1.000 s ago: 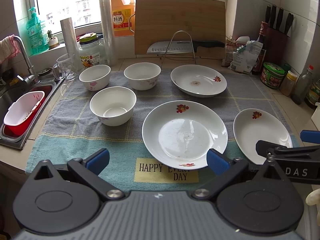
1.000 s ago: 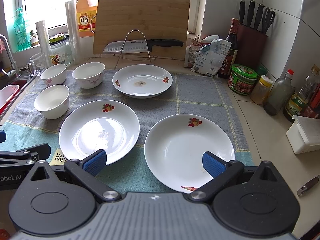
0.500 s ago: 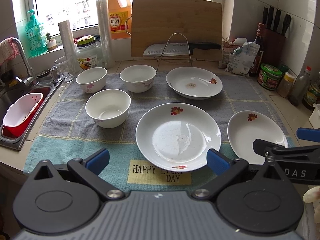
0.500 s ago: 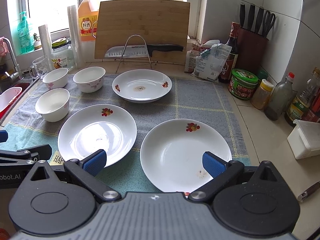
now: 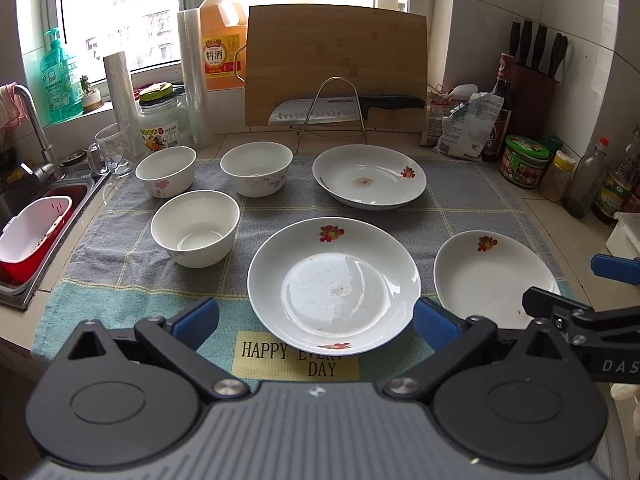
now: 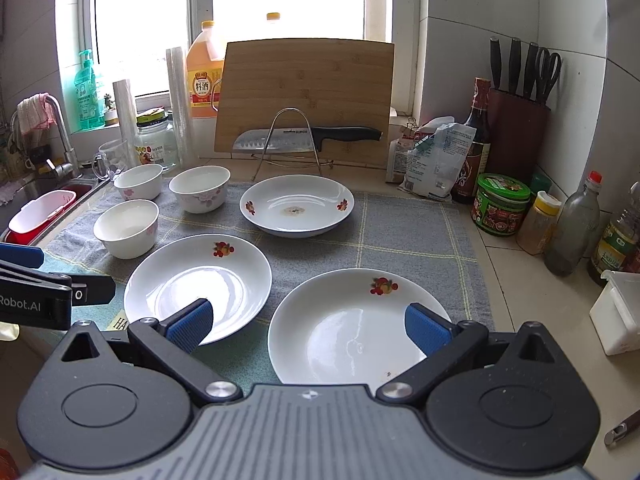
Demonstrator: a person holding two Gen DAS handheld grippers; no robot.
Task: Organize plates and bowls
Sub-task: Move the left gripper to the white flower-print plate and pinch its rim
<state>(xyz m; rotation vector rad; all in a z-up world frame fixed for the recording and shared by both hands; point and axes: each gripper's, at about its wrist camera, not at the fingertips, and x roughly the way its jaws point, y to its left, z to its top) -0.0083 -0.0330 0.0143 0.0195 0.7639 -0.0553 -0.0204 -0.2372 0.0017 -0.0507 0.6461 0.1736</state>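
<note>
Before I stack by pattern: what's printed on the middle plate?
Red-orange fruit motifs on its white rim, clearest in the left wrist view.

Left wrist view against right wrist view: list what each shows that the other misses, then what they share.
Only the left wrist view shows the whole "HAPPY EVERY DAY" label on the towel and the right gripper at its edge.

Only the right wrist view shows scissors in the knife block, a handle tip on the counter, and the left gripper at its edge.

Both show three plates, three bowls, the cutting board and the knife.
</note>
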